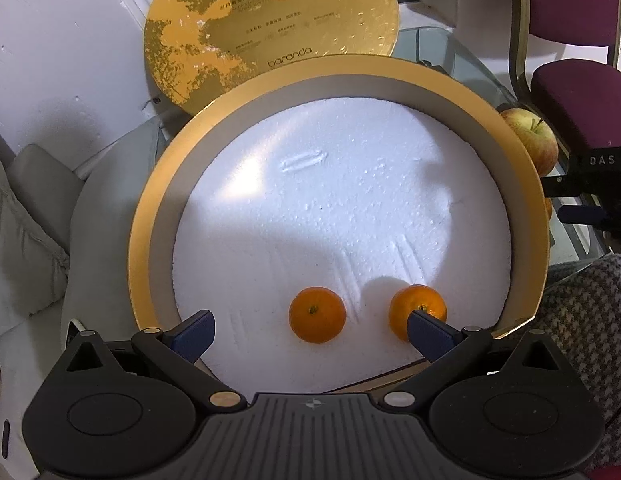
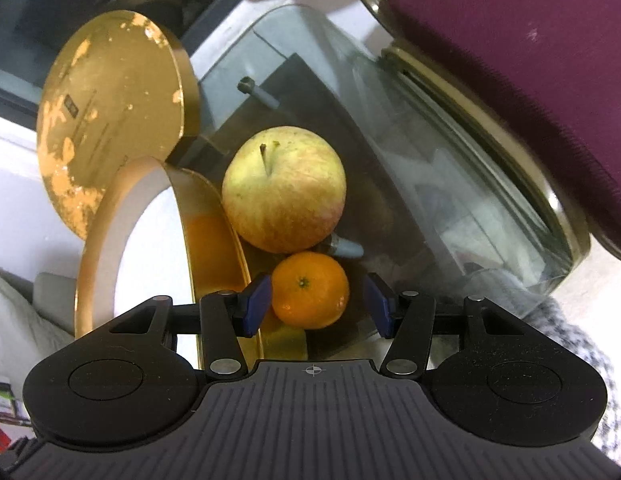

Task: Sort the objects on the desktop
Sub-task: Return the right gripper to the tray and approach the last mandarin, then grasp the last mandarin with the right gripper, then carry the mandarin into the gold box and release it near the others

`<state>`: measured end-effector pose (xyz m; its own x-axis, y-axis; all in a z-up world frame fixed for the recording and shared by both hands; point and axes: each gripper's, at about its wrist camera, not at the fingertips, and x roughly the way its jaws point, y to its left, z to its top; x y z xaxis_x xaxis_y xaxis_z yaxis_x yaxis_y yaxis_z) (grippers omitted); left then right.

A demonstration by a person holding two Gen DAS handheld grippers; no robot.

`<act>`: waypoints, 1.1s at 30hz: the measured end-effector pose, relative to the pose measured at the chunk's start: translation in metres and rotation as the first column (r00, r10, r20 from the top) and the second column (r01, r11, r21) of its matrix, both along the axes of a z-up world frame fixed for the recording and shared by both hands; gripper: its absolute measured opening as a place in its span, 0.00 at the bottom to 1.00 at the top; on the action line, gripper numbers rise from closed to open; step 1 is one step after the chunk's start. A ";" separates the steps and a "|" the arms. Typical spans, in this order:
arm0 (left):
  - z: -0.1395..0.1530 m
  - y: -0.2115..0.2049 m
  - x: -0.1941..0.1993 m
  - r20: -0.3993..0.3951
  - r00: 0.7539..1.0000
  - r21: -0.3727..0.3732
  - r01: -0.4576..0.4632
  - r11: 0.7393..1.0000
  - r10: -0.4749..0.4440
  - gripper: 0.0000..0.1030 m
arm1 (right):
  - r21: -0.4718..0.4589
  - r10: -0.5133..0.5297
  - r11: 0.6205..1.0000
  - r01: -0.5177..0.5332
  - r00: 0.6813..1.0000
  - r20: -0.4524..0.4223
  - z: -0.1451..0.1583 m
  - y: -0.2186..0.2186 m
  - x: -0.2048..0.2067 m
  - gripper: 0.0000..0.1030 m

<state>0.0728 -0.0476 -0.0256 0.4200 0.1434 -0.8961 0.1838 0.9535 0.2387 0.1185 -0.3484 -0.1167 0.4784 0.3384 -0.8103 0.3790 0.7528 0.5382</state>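
A round gold-rimmed box [image 1: 150,216] with a white foam floor holds two tangerines, one [image 1: 317,314] near the middle front and another [image 1: 417,312] to its right. My left gripper [image 1: 310,334] hangs open above the box's near edge; its right finger overlaps the right tangerine. Outside the box, on the glass table, lie an apple [image 2: 283,189] and a third tangerine [image 2: 309,289]. My right gripper [image 2: 317,305] is open around that tangerine, the left pad close to it, the right pad apart. The apple [image 1: 530,140] also peeks past the box rim.
The gold lid [image 1: 270,24] leans upright behind the box. A purple chair [image 2: 522,72] stands close to the glass table [image 2: 450,168]. A bolt [image 2: 256,92] shows under the glass. Grey cushions [image 1: 26,216] lie at the left.
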 end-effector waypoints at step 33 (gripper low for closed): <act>0.029 0.094 -0.036 0.109 0.972 -0.129 -0.194 0.972 0.209 0.99 | -0.285 0.172 0.952 -0.111 0.965 0.199 0.125 0.075 -0.031 0.46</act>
